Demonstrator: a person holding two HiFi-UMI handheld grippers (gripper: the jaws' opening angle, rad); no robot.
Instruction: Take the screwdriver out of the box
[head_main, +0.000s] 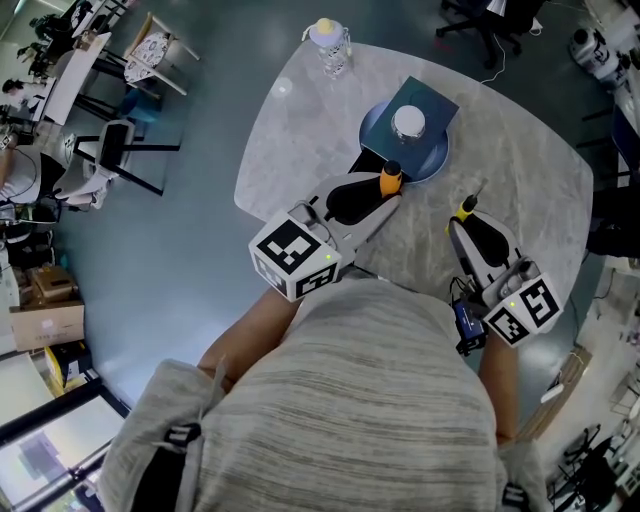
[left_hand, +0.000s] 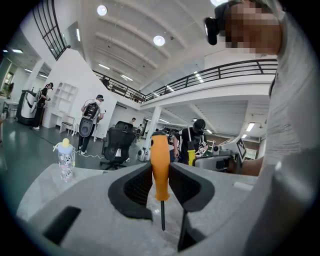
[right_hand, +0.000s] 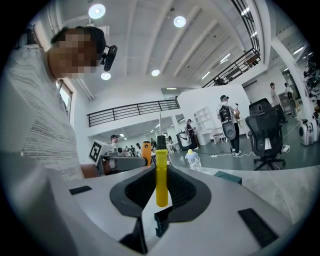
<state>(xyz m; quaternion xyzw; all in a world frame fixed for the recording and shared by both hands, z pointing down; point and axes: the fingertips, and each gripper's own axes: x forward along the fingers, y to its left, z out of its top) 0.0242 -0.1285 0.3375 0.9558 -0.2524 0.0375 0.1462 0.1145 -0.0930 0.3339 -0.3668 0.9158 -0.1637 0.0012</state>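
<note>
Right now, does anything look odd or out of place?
Each tool clamps a screwdriver, held opposite ways: the left tool holds the orange screwdriver shaft down, the right tool the yellow screwdriver shaft up. Nothing looks spilled or damaged.

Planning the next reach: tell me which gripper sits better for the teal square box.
Left, likely: the left gripper, holding the orange-handled screwdriver, sits nearest the teal square box; the right gripper, holding the yellow-handled screwdriver, is farther.

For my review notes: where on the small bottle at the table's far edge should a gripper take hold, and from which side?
Probably the bottle by its straight patterned body, below the yellow cap, approached level from the person's side. It stands upright with bare table in front, and the rounded cap would likely slip between jaws.
</note>
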